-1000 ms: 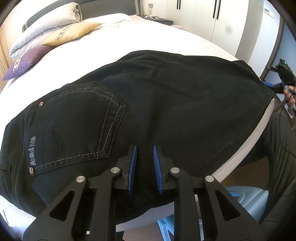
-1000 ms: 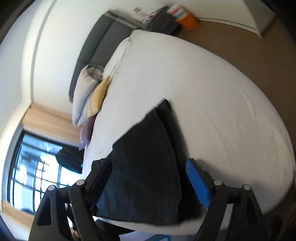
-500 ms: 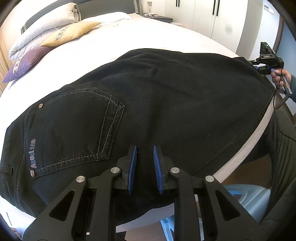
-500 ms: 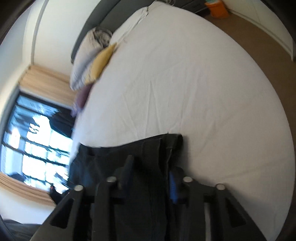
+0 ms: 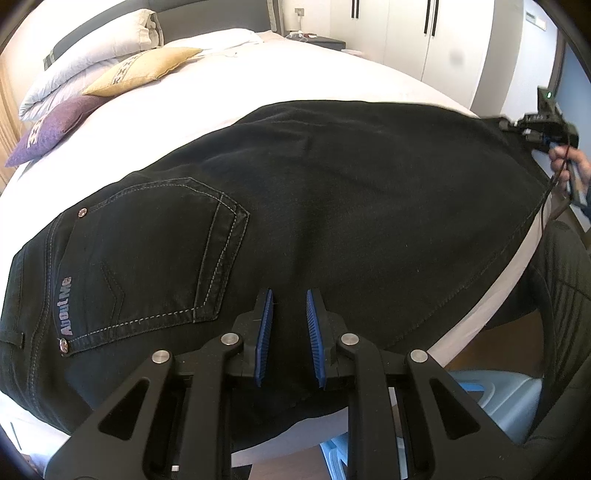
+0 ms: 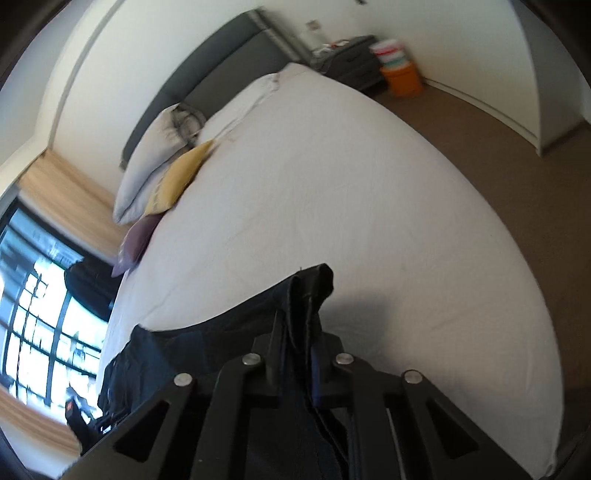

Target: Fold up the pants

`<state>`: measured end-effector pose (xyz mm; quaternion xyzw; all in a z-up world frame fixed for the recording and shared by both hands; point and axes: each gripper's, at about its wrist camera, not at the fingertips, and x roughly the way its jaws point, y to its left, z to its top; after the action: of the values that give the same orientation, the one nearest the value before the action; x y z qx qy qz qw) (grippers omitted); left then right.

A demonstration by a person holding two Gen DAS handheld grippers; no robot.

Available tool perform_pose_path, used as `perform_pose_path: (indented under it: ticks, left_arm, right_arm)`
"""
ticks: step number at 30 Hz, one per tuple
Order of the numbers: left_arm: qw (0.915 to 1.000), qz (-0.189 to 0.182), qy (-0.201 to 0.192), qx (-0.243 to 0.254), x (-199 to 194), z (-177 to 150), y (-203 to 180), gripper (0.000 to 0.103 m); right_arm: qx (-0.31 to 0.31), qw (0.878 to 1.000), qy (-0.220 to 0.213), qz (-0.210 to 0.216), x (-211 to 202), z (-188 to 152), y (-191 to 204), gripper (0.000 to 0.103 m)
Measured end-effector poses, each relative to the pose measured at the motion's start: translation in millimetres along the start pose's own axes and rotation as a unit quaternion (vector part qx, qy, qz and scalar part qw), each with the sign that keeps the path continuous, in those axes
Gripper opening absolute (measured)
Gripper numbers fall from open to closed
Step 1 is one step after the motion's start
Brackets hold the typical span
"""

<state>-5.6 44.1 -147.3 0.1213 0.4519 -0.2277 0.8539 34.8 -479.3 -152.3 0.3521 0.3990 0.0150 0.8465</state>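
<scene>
Black pants [image 5: 332, 192] lie flat across the near part of the white bed [image 5: 258, 66], back pocket [image 5: 155, 251] to the left and leg ends to the right. My left gripper [image 5: 291, 332] is at the pants' near edge, its blue pads a narrow gap apart with black cloth filling it. A hand [image 5: 569, 162] holds my right gripper [image 5: 532, 127] at the far right corner of the pants. In the right wrist view the jaws of the right gripper [image 6: 299, 332] are closing, pressed on the bunched hem [image 6: 310, 284], which sticks up beyond the fingertips.
White pillows [image 5: 92, 55], a yellow cushion [image 5: 144, 70] and a purple cushion [image 5: 55, 129] lie at the head of the bed. Wardrobe doors [image 5: 424, 33] stand behind. A blue stool [image 5: 491, 406] and a person's dark-clad leg [image 5: 565, 295] are by the bed's edge. An orange bin [image 6: 402, 79] stands beside a nightstand [image 6: 351, 59].
The right gripper, wide open over the leg end a second ago, moved onto the hem and closed on it. The left gripper and the pants around it stayed still.
</scene>
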Motion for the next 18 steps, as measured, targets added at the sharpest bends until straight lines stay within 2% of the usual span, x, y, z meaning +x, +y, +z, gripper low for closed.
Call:
perform_pose_path:
  ticks: [3, 6, 10, 15, 17, 18]
  left_arm:
    - [1.0000, -0.001, -0.003, 0.000, -2, -3, 0, 0.018]
    - [1.0000, -0.003, -0.004, -0.002, -4, -4, 2, 0.018]
    - [0.9999, -0.007, -0.011, -0.007, -5, -8, 6, 0.018]
    - [0.9998, -0.007, -0.015, -0.009, -9, -11, 9, 0.018]
    - [0.9998, -0.007, -0.017, -0.010, -10, -11, 9, 0.018]
    - [0.9998, -0.007, -0.017, -0.010, -10, -12, 9, 0.018]
  right_arm:
    - [0.056, 0.998, -0.002, 0.009, 20, -5, -25, 0.010]
    - [0.065, 0.998, -0.027, 0.009, 18, -1, -25, 0.011]
    - [0.066, 0.997, -0.035, -0.004, 17, 5, -26, 0.011]
    - [0.040, 0.997, -0.032, -0.050, 12, 9, -12, 0.011]
    - [0.048, 0.993, -0.038, -0.099, -1, 7, -23, 0.008]
    - [0.055, 0.991, -0.038, -0.114, -7, 6, -29, 0.003]
